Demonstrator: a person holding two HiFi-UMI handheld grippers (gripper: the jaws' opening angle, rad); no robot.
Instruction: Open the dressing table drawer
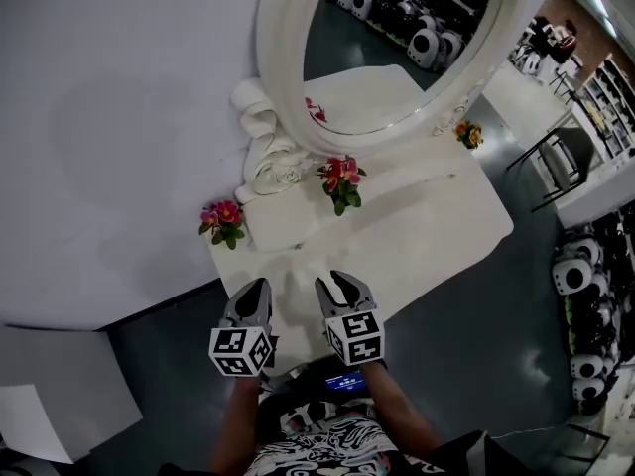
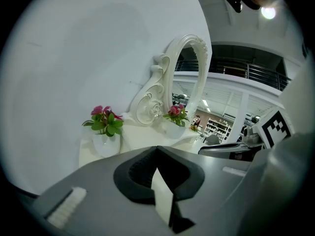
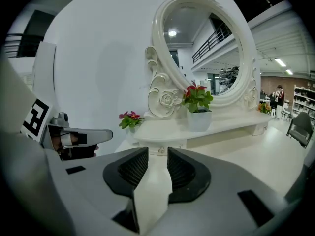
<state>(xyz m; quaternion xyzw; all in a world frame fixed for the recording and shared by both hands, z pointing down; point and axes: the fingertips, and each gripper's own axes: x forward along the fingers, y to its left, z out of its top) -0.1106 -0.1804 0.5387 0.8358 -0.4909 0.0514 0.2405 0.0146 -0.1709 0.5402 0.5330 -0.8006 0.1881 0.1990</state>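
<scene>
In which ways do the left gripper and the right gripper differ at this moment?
The left gripper has jaws that meet at the tips, while the right gripper has jaws that stand apart. The right gripper is aimed at a small knob under the shelf, while the left gripper is aimed toward the carved foot of the mirror frame. Both hold nothing and are near the dressing table front edge.

- dressing table counter point(image 1: 437, 216): smooth white, kinda satin sheen
- mirror frame point(image 1: 278, 28): carved white, glossier painted look
- right tongs point(image 3: 153, 154): matt grey plastic shell, black pads point(image 3: 133, 169) finely ribbed, rubbery-looking
- floor point(image 1: 476, 335): dark, smooth, faint shine
</scene>
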